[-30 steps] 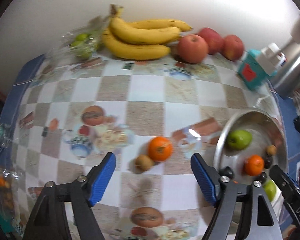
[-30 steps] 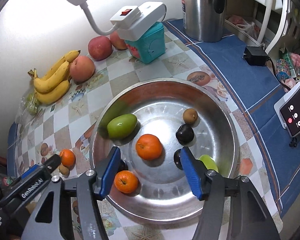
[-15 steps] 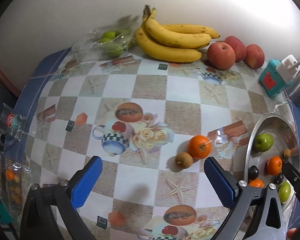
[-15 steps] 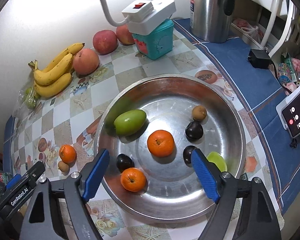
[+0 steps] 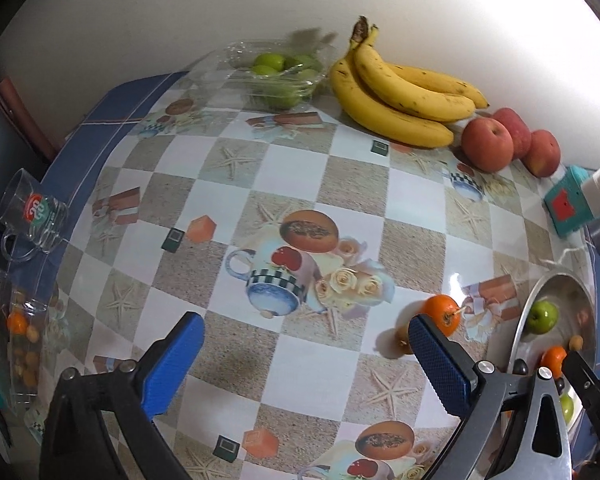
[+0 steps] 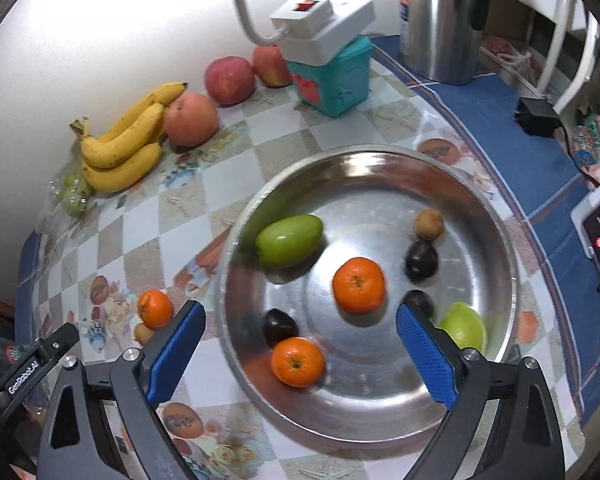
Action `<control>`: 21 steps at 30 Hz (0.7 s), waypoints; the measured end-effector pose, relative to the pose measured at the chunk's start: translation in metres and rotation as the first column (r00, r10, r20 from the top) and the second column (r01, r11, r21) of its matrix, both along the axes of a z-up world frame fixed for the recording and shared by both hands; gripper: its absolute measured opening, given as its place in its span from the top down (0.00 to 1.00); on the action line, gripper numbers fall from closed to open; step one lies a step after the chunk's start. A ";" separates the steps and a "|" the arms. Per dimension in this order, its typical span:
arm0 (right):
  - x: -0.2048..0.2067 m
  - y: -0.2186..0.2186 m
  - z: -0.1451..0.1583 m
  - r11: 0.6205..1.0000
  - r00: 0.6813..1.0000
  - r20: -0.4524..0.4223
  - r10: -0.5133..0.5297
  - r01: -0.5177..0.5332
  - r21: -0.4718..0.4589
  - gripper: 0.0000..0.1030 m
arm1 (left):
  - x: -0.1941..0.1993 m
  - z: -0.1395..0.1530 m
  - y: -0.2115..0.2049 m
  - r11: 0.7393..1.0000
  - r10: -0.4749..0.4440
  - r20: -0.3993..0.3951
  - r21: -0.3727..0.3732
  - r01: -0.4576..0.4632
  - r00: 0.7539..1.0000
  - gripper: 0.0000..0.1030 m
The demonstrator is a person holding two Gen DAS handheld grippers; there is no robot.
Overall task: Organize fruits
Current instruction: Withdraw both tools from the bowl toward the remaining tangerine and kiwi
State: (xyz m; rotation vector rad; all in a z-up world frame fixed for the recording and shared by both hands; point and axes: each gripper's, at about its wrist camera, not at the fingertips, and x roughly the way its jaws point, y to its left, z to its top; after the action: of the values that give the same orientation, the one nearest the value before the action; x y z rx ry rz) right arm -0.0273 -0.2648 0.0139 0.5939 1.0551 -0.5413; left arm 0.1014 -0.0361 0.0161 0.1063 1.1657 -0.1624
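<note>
Left wrist view: left hand-held gripper [image 5: 304, 356] wide, empty, over checkered tabletop [image 5: 300, 168]; loose orange mandarin [image 5: 443, 313] lower right, outside the bowl, likely next pick.

Right wrist view: right hand-held gripper [image 6: 298, 346] opening, nothing gripped, above round steel bowl [image 6: 496, 216] collecting sorted small fruit.

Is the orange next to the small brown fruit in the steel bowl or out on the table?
Out. The orange sits on the tablecloth beside the small brown fruit, left of the steel bowl.

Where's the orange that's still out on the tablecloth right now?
The loose orange sits on the tablecloth just left of the steel bowl in the right wrist view, touching a small brown fruit; in the left wrist view it is at lower right.
</note>
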 end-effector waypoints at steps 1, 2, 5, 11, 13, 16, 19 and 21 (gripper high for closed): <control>0.002 0.002 0.000 1.000 1.000 0.004 0.009 -0.009 -0.001 0.07 | 0.001 0.000 0.002 1.000 0.004 -0.002 -0.005 -0.004 1.000 0.00; 0.005 0.005 0.000 1.000 1.000 0.004 0.023 -0.023 -0.004 0.07 | 0.002 0.000 0.004 1.000 0.007 -0.004 -0.007 -0.007 1.000 0.00; 0.016 0.016 -0.003 0.997 0.997 -0.011 0.072 -0.072 -0.017 0.07 | 0.004 -0.002 0.007 1.000 0.022 -0.015 0.002 -0.022 1.000 0.00; 0.033 0.035 -0.010 0.987 0.987 -0.006 0.158 -0.158 0.017 0.07 | 0.009 -0.011 0.014 0.999 0.042 -0.043 0.034 -0.040 0.998 0.00; 0.038 0.041 -0.011 0.984 0.984 -0.001 0.177 -0.177 0.019 0.07 | 0.011 -0.015 0.016 0.998 0.044 -0.054 0.042 -0.042 0.998 0.00; 0.044 0.048 -0.011 0.980 0.980 0.006 0.198 -0.198 0.019 0.07 | 0.013 -0.017 0.020 0.998 0.055 -0.064 0.036 -0.053 0.996 0.00; 0.050 0.053 -0.010 0.977 0.977 0.009 0.212 -0.212 0.019 0.07 | 0.016 -0.019 0.022 0.998 0.060 -0.067 0.040 -0.058 0.996 0.00; 0.054 0.057 -0.010 0.975 0.975 0.012 0.223 -0.223 0.021 0.07 | 0.017 -0.019 0.023 0.997 0.063 -0.068 0.041 -0.061 0.996 0.00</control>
State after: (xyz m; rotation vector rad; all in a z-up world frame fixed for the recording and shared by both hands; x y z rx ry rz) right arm 0.0263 -0.2083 0.0034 0.4894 1.1035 -0.3295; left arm 0.1181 -0.0132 -0.0032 0.0988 1.2404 -0.0894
